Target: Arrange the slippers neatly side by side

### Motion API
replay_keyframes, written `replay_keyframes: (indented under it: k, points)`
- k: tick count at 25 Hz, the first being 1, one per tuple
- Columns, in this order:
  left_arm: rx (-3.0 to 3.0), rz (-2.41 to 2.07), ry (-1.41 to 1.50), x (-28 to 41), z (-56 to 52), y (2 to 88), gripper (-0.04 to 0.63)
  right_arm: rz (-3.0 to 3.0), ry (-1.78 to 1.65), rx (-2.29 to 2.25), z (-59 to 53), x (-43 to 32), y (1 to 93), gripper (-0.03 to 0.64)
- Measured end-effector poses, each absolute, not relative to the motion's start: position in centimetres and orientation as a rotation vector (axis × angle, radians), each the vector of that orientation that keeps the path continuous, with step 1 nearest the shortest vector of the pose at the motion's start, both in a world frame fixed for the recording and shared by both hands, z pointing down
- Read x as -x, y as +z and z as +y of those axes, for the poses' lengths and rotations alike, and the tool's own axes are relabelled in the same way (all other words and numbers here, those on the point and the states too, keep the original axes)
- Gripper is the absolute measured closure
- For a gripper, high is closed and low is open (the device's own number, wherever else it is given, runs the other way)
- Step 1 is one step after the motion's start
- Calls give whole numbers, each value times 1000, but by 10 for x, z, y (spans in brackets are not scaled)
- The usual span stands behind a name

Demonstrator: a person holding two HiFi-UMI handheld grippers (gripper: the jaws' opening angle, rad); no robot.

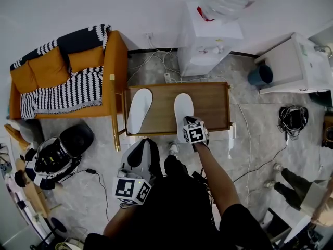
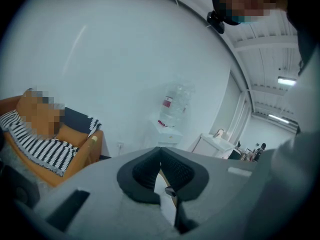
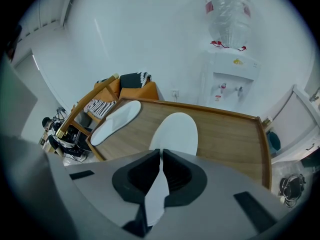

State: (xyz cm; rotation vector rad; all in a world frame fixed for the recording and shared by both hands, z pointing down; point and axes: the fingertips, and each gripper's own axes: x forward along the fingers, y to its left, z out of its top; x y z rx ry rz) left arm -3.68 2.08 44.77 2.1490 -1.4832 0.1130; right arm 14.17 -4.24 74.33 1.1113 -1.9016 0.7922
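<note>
Closest in the head view, the left gripper (image 1: 145, 148) hangs by the body. The right gripper (image 1: 188, 123) meets the right slipper (image 1: 183, 108) on the table (image 1: 213, 105), apart from the tilted left slipper (image 1: 139, 110). Left gripper view: jaws together, empty. Right gripper view: jaws pinch the slipper's heel. Likely next: slide it alongside its mate, parallel.

Right tool (image 3: 161, 159) clamps near end of white slipper (image 3: 176, 130).

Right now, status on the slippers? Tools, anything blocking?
Right tool shut on near end of right slipper. Left tool shut, empty, off the table. Left slipper lies apart, slightly angled. Bare wood between them.
</note>
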Motion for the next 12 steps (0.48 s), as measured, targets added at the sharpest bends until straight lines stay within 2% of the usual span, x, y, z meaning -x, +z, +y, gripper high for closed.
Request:
replay_keyframes:
  k: [12]
  points:
    - [-2145,-1498,115,38,27,443,580,-1886,791,-1114,-50,-155,756,589]
